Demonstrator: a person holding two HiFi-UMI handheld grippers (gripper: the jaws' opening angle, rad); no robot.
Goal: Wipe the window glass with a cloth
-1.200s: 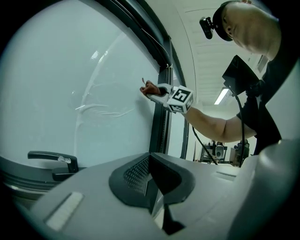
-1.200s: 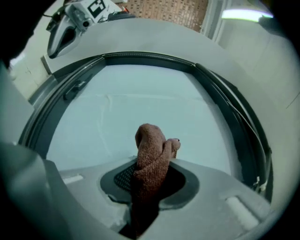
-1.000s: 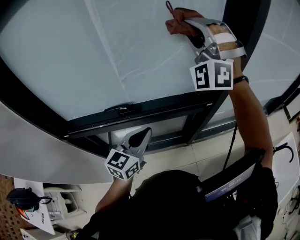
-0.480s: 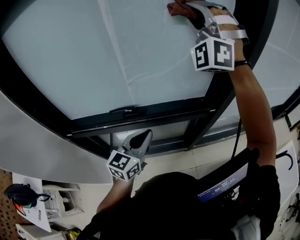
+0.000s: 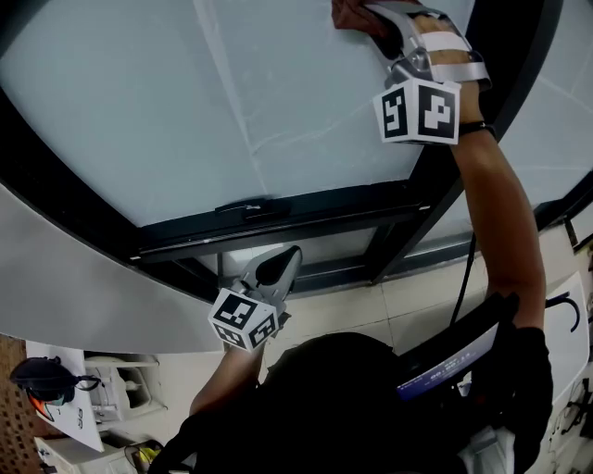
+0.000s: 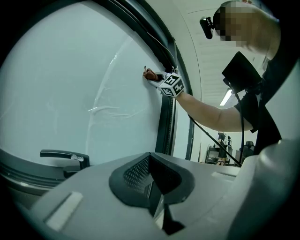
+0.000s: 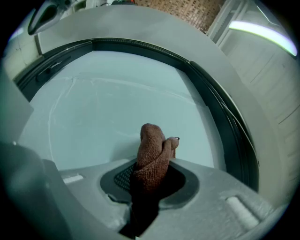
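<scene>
Window glass [image 5: 185, 111]: one large pale pane fills most of the head view. Faint streak lines cross its middle.

Window frame [image 5: 389, 218]: dark, and it bounds the pane along the lower edge and the right side.

Right gripper [image 5: 375, 20]: I hold it high on the pane at my arm's reach, near the frame's right upright. Its fingers are clamped on a brown cloth [image 7: 152, 157]. The right gripper view shows the woven fabric bunched between the two pads, with a rolled end standing out past them. That end lies against the glass.

Left gripper [image 6: 153, 185]: I hold it low, below the frame's bottom rail and well apart from the pane. Its pads meet along one seam with nothing between them. In the head view its tips point up toward the rail.

Window handle [image 6: 63, 154]: dark, lying flat along the bottom rail, just above and to the left of the left gripper.

Cloth position: at the top of the head view, on the upper right part of the pane, close beside the upright.
</scene>
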